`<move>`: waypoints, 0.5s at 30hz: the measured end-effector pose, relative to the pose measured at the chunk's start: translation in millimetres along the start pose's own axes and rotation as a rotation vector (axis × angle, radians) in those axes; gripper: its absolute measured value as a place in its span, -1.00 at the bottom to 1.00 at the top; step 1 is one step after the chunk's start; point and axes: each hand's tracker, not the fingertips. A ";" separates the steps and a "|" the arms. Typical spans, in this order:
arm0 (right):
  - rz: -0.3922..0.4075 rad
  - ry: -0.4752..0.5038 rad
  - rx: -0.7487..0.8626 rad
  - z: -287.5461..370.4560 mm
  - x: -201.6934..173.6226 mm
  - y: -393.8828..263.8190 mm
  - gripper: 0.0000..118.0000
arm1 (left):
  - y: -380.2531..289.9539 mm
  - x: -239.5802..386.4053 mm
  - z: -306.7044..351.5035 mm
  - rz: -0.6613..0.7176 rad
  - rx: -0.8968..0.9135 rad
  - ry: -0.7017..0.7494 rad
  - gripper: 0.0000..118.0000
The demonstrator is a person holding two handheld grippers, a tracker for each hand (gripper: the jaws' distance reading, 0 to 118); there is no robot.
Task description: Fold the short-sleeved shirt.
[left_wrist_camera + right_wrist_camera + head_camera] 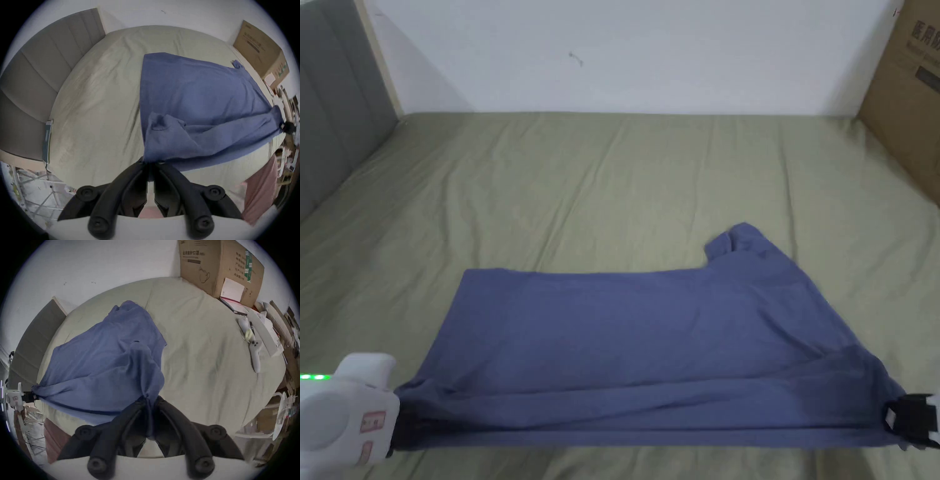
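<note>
Head view: blue shirt [650,337] spread on green bed [612,175], near edge lifted and stretched between my left hand-held gripper [400,428] and right hand-held gripper [894,417].

Left gripper view: my jaws clamped on shirt corner [150,160]. Advice: keep tension even.

Right gripper view: jaws clamped on bunched fabric [146,398]. Advice: carry both corners forward together, level, lay edge onto far edge, avoid sleeve [126,306] wrinkling.

The left gripper [400,431] and cardboard box [909,87] are cut off by the head view's edges; clutter [290,110] is blurred.
</note>
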 end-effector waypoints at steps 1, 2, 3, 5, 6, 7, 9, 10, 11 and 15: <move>-0.003 -0.001 -0.004 2.3 1.1 -11.4 -0.86 | -8.3 -0.4 1.7 -0.007 -0.015 0.001 -0.91; -0.002 -0.009 -0.026 3.7 2.1 -24.4 -0.86 | -20.0 0.2 2.4 -0.001 -0.020 -0.001 -0.91; 0.006 -0.018 -0.044 0.8 0.6 -38.8 -0.86 | -31.5 1.1 -0.2 -0.001 -0.038 0.005 -0.91; 0.009 -0.022 -0.085 -9.3 2.3 -62.8 -0.86 | -49.2 -4.0 -20.2 -0.007 -0.064 0.015 -0.89; 0.012 -0.016 -0.109 -17.6 3.6 -73.2 -0.80 | -55.8 -7.1 -30.8 0.000 -0.076 0.005 -0.69; 0.009 -0.028 -0.121 -24.6 2.1 -77.9 -0.64 | -57.4 -8.1 -35.1 0.013 -0.081 -0.008 -0.33; 0.011 -0.077 -0.126 -26.3 -0.8 -80.1 -0.05 | -56.5 -7.3 -35.6 0.043 -0.097 0.054 0.56; 0.013 -0.086 -0.112 -22.5 -1.6 -76.7 0.23 | -56.0 -8.7 -31.2 0.040 -0.073 0.055 0.70; 0.015 -0.098 -0.104 -20.5 -1.8 -71.1 0.37 | -55.0 -11.5 -24.4 0.052 -0.030 0.038 0.68; 0.050 -0.085 -0.019 6.4 -9.9 -39.4 0.36 | -36.4 -21.3 12.2 0.166 0.056 -0.047 0.57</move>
